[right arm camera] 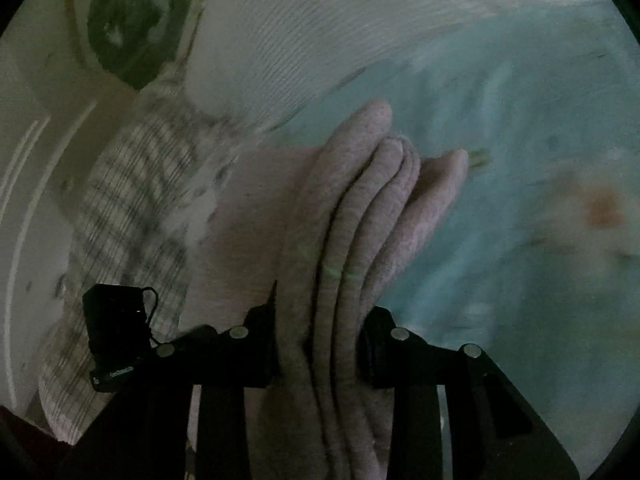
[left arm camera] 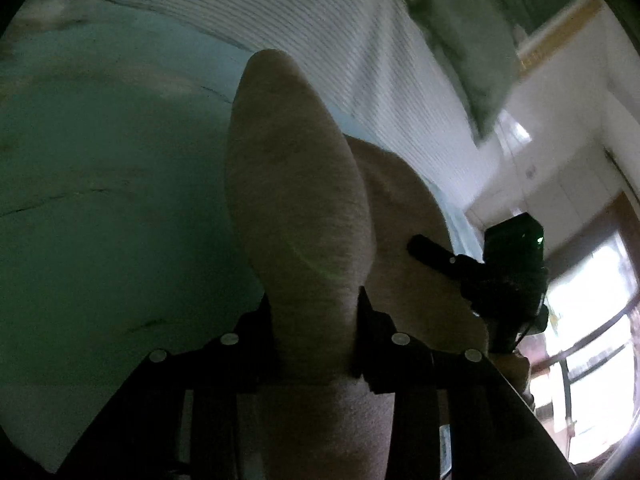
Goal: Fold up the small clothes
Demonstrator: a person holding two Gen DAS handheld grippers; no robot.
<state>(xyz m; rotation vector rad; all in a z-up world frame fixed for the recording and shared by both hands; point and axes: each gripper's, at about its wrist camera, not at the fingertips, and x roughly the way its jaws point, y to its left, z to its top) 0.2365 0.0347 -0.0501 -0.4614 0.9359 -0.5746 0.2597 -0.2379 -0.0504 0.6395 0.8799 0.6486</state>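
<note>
Both grippers held one soft pinkish-beige knitted garment above the bed, in the middle of a fold.

The left gripper (left arm camera: 314,320) was closed on a single fold of the pinkish-beige knitted garment (left arm camera: 296,200), which rose straight ahead from between its jaws. The right gripper (right arm camera: 320,336) was clamped on several stacked layers of the same cloth (right arm camera: 360,216), and the layer edges stood just beyond its fingers. Beyond the cloth lay the pale turquoise bed sheet (left arm camera: 100,184); farther ahead was a white ribbed blanket (left arm camera: 320,24), and to the left of the right jaws a checked grey-white cloth (right arm camera: 132,200). To do this step well, I think both grips should have stayed firm, and both hands should have moved level, so the stacked edges stayed aligned when the garment came down on the sheet.
</note>
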